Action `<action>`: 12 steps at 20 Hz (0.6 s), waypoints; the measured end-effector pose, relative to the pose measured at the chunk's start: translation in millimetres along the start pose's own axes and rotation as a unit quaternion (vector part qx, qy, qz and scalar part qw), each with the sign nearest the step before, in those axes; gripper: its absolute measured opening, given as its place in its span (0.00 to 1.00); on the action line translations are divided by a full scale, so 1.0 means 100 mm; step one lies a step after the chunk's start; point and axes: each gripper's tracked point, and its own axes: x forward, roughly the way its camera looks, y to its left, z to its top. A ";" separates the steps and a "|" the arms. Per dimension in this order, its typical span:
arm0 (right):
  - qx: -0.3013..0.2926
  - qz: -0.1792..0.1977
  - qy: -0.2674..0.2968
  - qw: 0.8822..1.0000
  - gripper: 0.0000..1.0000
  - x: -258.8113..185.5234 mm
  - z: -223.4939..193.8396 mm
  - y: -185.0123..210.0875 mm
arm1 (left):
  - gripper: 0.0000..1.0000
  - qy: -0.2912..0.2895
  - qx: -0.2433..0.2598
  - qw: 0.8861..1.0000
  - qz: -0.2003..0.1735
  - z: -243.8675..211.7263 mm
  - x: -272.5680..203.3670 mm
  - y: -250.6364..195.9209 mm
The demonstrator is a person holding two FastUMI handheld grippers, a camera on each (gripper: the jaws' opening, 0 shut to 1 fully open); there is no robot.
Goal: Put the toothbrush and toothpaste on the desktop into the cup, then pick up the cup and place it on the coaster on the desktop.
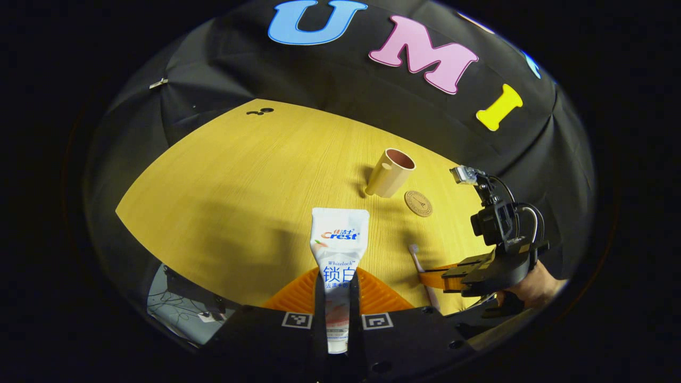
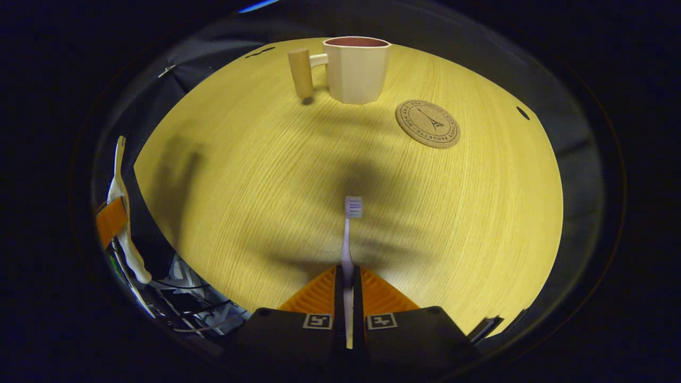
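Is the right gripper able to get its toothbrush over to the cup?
Probably yes: the right gripper is shut on the toothbrush, and only bare desktop lies between it and the cup.

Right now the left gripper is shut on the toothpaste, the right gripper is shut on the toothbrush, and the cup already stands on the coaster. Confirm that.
Not quite. The cup is not on the coaster; it stands on the desktop beside it, apart, as the right gripper view shows. The rest holds: the left gripper is shut on the toothpaste, the right gripper on the toothbrush.
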 end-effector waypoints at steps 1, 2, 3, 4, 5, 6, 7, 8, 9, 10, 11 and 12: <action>-0.004 0.006 -0.006 1.000 0.08 -0.02 0.01 0.00 | 0.19 -0.002 -0.003 1.000 -0.001 0.01 0.00 -0.01; -0.003 0.013 -0.011 1.000 0.20 0.00 0.01 0.00 | 0.19 -0.005 -0.004 1.000 -0.001 0.02 -0.01 0.00; 0.006 0.018 -0.018 1.000 0.07 -0.02 0.02 -0.01 | 0.20 -0.008 -0.005 1.000 0.000 0.03 -0.03 -0.01; 0.014 0.022 -0.027 0.999 0.06 -0.03 0.02 -0.01 | 0.20 -0.011 -0.006 1.000 0.001 0.05 -0.03 -0.02; 0.025 0.027 -0.038 0.999 0.06 -0.05 0.04 -0.02 | 0.19 -0.014 -0.007 1.000 0.003 0.06 -0.05 -0.03; 0.036 0.042 -0.062 0.997 0.07 -0.09 0.10 0.01 | 0.20 -0.018 -0.009 1.000 0.003 0.07 -0.05 -0.05; 0.043 0.059 -0.094 0.993 0.06 -0.18 0.19 0.04 | 0.20 -0.022 -0.011 1.000 0.003 0.11 -0.06 -0.09; 0.043 0.072 -0.122 0.989 0.06 -0.26 0.29 0.05 | 0.20 -0.027 -0.013 1.000 0.003 0.13 -0.04 -0.14; 0.042 0.085 -0.150 0.984 0.06 -0.37 0.36 0.05 | 0.20 -0.033 -0.015 0.999 0.002 0.18 -0.03 -0.18; 0.044 0.099 -0.176 0.978 0.06 -0.48 0.44 0.07 | 0.20 -0.041 -0.017 0.999 0.000 0.23 -0.02 -0.23; 0.049 0.111 -0.199 0.973 0.06 -0.57 0.51 0.06 | 0.20 -0.049 -0.018 0.999 -0.004 0.29 -0.03 -0.28; 0.055 0.125 -0.219 0.966 0.06 -0.68 0.57 0.05 | 0.20 -0.059 -0.016 0.998 -0.007 0.36 -0.02 -0.34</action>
